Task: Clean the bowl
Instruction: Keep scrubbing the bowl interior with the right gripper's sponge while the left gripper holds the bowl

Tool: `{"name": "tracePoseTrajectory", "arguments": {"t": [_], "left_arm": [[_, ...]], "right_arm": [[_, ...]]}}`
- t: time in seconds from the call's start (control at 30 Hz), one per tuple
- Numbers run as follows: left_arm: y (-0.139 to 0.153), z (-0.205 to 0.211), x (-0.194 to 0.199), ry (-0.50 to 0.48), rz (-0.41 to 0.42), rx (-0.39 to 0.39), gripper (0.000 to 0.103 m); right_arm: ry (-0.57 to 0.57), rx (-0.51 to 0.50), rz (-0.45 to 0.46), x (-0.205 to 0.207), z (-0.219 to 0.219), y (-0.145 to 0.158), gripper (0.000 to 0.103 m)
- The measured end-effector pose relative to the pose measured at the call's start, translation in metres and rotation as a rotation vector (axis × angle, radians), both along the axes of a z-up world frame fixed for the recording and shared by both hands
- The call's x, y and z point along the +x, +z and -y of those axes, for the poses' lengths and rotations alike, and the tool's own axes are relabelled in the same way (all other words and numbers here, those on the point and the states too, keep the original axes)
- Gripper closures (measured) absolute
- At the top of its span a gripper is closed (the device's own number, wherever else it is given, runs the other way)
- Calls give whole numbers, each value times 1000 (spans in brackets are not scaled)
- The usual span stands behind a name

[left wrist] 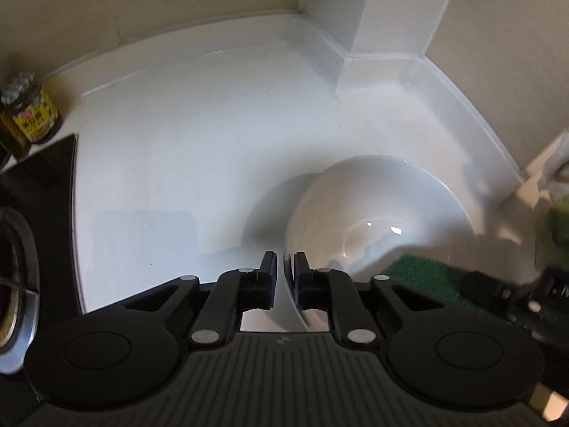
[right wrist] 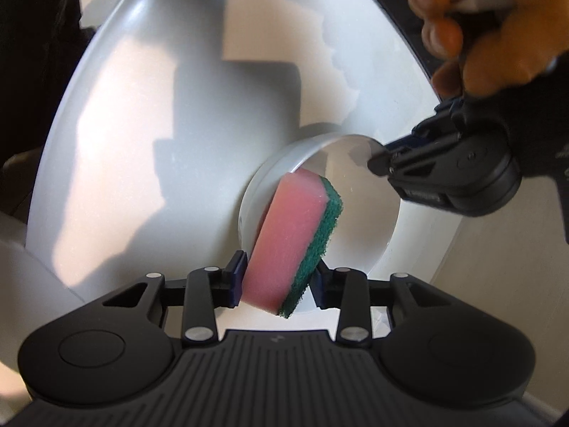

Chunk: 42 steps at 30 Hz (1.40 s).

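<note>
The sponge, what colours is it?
Pink foam with a green scouring side, clearest in the right wrist view: sponge.

Right tongs (right wrist: pixel 279 281) clamped on pink-green sponge (right wrist: pixel 290 245), sponge tilted, far end inside white bowl (right wrist: pixel 313 149). Left tongs (right wrist: pixel 382 162) ahead-right, pinching bowl rim. Bare hand (right wrist: pixel 473 35) beyond them. White counter (right wrist: pixel 124 106) ahead.

Jar (left wrist: pixel 30 110) w/ yellow label, red logo: chars too blurred to read.
</note>
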<state>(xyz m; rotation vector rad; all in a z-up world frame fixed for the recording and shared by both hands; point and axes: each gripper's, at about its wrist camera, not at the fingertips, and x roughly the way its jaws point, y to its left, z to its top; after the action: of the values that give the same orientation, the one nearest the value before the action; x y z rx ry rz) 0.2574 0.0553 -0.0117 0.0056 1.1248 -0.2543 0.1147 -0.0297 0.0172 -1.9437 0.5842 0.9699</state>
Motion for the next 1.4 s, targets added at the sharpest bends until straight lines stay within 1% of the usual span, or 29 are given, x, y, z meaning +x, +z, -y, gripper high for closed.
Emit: {"name": "tracePoseTrajectory", "arguments": {"t": [0.17,0.23,0.27,0.33,0.37,0.5,0.57,0.63,0.7,0.77,0.8,0.87,0.97,1.07,1.13,1.2,1.27,1.4], "left_arm": [[7,-18,-39,160,15,-116,90],[1,-15,-50,152,3,-139,90],[0,-14,-51,146,1,-135,90],[-2,-13,-50,131,-8,-120,90],[-2,-12,-47,109,-14,-103,91],[2,-7,-30,-12,-33,-11,94],[2,-1,-15,-100,-45,49,94],[0,3,-6,-141,-51,72,94],[-1,5,-1,-153,-44,83,94],[-3,5,0,-117,-28,72,94],[-3,4,-2,-89,-25,61,93],[-3,-4,-14,0,-14,25,92],[-2,-15,-39,94,1,-41,93],[-6,-15,-53,127,10,-68,92],[-5,-14,-53,106,12,-45,91],[-4,-11,-47,66,3,-17,92],[-4,-4,-37,-14,-7,26,92],[-3,1,-10,-154,-29,75,92]], "right_arm": [[-54,37,-24,1,1,-2,71],[-57,43,-29,-4,3,-1,71],[-56,45,-35,-5,3,0,72],[-59,45,-58,-7,2,4,72],[-63,50,-76,-8,1,6,72],[-82,83,-132,-8,-3,16,72],[-102,105,-154,-10,-5,20,71],[-101,97,-153,-12,-4,19,71],[-84,64,-131,-12,1,17,71],[-66,25,-97,-9,5,12,71],[-70,25,-94,-7,5,9,71],[-85,34,-95,-5,7,11,71],[-86,36,-96,-4,7,11,71],[-87,36,-100,-4,2,8,71],[-79,32,-100,-4,0,8,71],[-75,35,-103,-6,-1,11,71],[-68,46,-111,-10,-2,11,71],[-74,70,-126,-10,-5,4,71]]}}
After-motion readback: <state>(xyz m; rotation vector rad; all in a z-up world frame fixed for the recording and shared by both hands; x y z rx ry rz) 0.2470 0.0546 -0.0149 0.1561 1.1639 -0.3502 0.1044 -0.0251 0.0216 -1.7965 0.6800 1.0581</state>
